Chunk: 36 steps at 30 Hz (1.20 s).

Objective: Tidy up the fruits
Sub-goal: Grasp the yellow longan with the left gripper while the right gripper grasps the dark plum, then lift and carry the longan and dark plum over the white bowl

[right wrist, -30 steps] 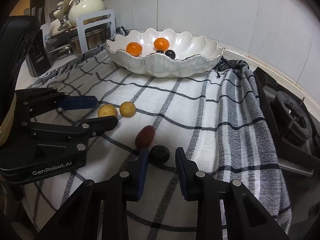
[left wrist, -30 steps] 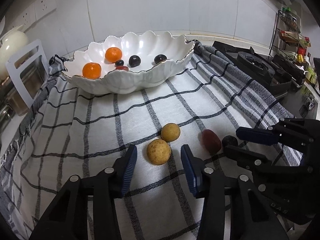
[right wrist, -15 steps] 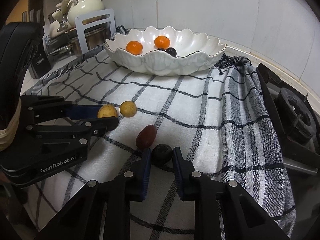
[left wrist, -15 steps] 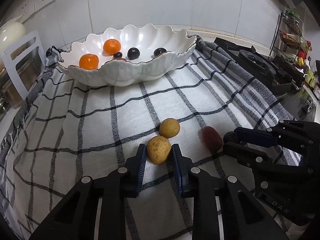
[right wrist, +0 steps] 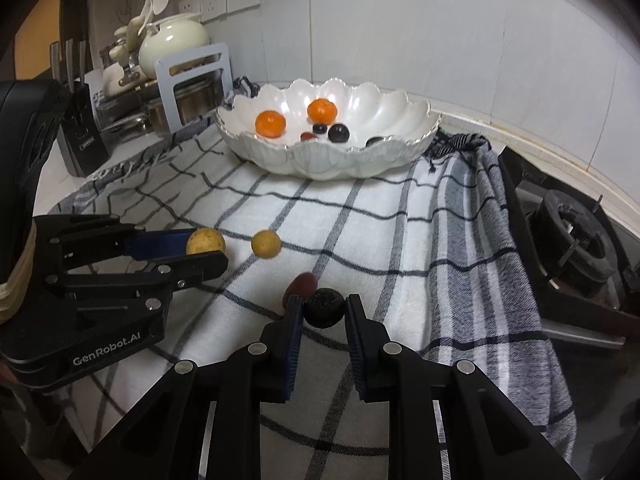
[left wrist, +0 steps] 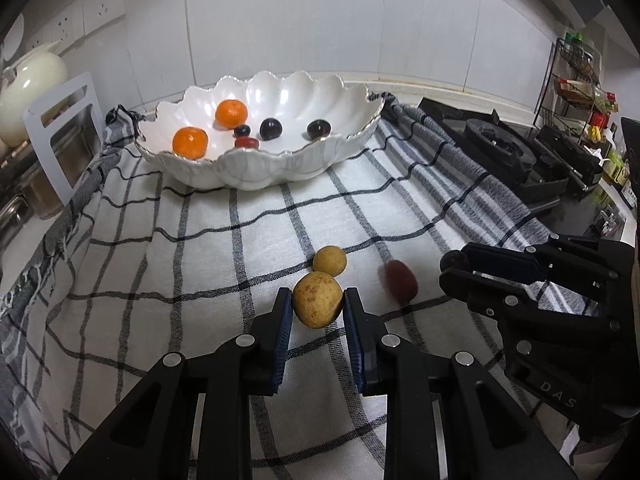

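Note:
My left gripper (left wrist: 316, 308) is shut on a tan round fruit (left wrist: 317, 305), lifted just off the checked cloth (left wrist: 200, 248). A second tan fruit (left wrist: 329, 260) and a dark red oval fruit (left wrist: 401, 286) lie on the cloth beyond it. My right gripper (right wrist: 322, 312) is shut on a dark round fruit (right wrist: 325, 307), with the red fruit (right wrist: 302, 285) just behind its left finger. The white scalloped bowl (left wrist: 280, 160) at the back holds two oranges (left wrist: 190, 143), dark fruits and a small red one. In the right wrist view the left gripper (right wrist: 204, 250) carries the tan fruit (right wrist: 205, 241).
A gas hob (left wrist: 504, 152) lies right of the cloth, with a spice rack (left wrist: 576, 80) behind it. To the left stand a metal rack with a cream teapot (right wrist: 172, 40), a steel pot (left wrist: 36, 176) and a knife block (right wrist: 82, 136).
Both grippers closed on their fruits: the left on the tan fruit, the right on the dark one. The left gripper then rose slightly with its fruit.

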Each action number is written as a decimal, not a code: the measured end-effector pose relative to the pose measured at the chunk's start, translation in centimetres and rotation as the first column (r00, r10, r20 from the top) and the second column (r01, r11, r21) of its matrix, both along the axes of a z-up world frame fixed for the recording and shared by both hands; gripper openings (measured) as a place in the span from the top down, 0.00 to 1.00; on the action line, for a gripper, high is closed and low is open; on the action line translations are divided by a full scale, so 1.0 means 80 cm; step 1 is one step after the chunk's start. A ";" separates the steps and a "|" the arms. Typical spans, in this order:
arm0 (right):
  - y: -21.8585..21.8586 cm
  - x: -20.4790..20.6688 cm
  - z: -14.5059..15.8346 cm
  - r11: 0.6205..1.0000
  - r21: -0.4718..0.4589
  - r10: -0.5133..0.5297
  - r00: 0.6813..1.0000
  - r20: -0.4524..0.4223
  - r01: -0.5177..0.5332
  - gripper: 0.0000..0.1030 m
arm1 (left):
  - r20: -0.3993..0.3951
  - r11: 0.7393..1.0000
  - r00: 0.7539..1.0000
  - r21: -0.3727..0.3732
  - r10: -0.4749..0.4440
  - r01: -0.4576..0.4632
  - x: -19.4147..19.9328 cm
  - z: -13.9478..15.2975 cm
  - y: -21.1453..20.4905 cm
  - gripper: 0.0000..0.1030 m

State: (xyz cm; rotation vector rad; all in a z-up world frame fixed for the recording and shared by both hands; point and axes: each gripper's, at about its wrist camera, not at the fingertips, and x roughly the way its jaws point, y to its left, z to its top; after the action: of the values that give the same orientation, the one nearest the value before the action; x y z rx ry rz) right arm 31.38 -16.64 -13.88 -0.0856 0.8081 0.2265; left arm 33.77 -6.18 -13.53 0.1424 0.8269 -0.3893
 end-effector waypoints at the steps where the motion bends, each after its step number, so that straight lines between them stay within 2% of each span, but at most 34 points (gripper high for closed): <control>1: -0.001 -0.001 0.003 1.000 0.003 -0.001 1.000 0.006 0.001 0.78 | 0.005 1.000 1.000 -0.004 0.002 -0.002 -0.002 0.003 0.000 0.74; 18: 0.003 -0.007 0.070 0.999 0.033 -0.026 0.987 0.157 0.021 0.78 | 0.126 0.997 0.990 -0.060 0.060 -0.052 -0.020 0.063 0.020 0.75; 28: 0.010 0.002 0.106 0.999 0.039 -0.036 0.968 0.249 0.027 0.78 | 0.225 0.994 0.970 -0.073 0.091 -0.077 -0.019 0.103 0.034 0.75; 36: 0.005 0.022 0.122 0.997 0.069 -0.061 0.956 0.287 0.043 0.78 | 0.293 0.994 0.951 -0.076 0.102 -0.083 -0.003 0.129 0.036 0.75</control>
State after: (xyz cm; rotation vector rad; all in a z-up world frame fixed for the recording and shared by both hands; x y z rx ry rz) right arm 33.16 -16.23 -4.08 -0.0377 0.5101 0.1840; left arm 33.53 -3.29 -3.20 0.0998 0.5220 -0.2962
